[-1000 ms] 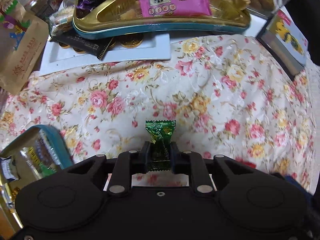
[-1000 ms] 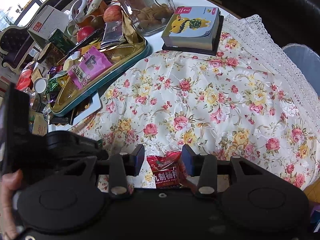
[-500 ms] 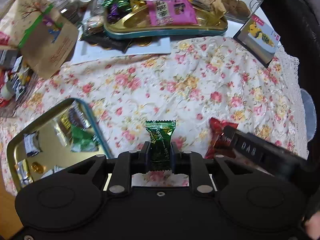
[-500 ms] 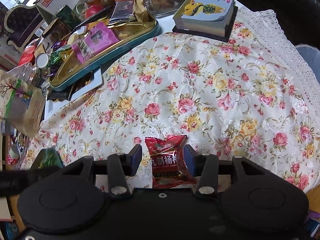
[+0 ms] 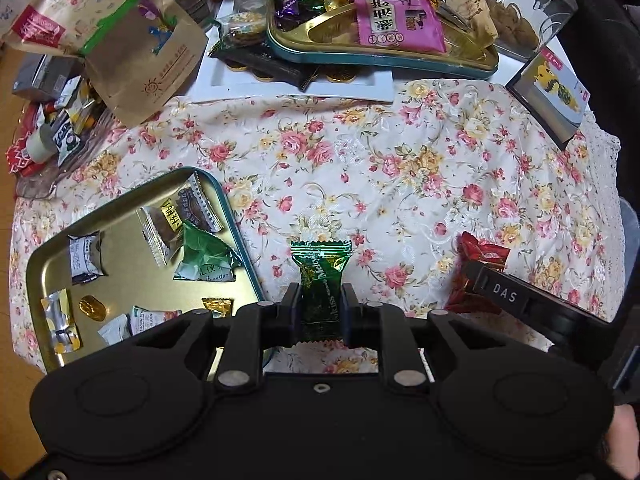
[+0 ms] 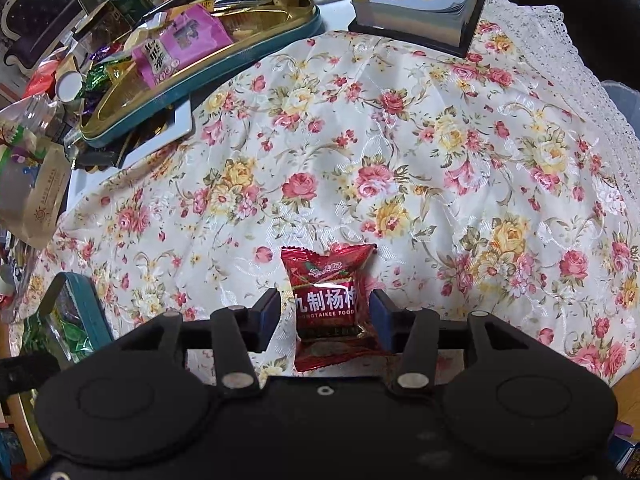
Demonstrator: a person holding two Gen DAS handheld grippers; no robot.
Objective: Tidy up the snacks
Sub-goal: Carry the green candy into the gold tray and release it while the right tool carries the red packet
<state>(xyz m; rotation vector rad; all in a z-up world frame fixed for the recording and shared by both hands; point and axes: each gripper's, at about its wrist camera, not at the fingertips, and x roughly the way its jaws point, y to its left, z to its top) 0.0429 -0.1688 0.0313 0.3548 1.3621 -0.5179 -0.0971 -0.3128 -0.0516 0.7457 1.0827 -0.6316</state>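
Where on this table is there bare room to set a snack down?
The floral cloth lies bare across the middle, between the piled far tin, the card box and the red packet. The near gold tin has open floor between its wrappers. The far left edge, around the kraft bag, is crowded.

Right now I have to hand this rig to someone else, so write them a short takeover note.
Left hand-held gripper: shut on a green candy, above the cloth beside the gold tin tray.
Right hand-held gripper: jaws opening around a red snack packet lying on the floral tablecloth; no grip yet.
Done: several wrapped snacks already in the tray.
Left: drop the candy in the tray, then grasp and move the red packet.
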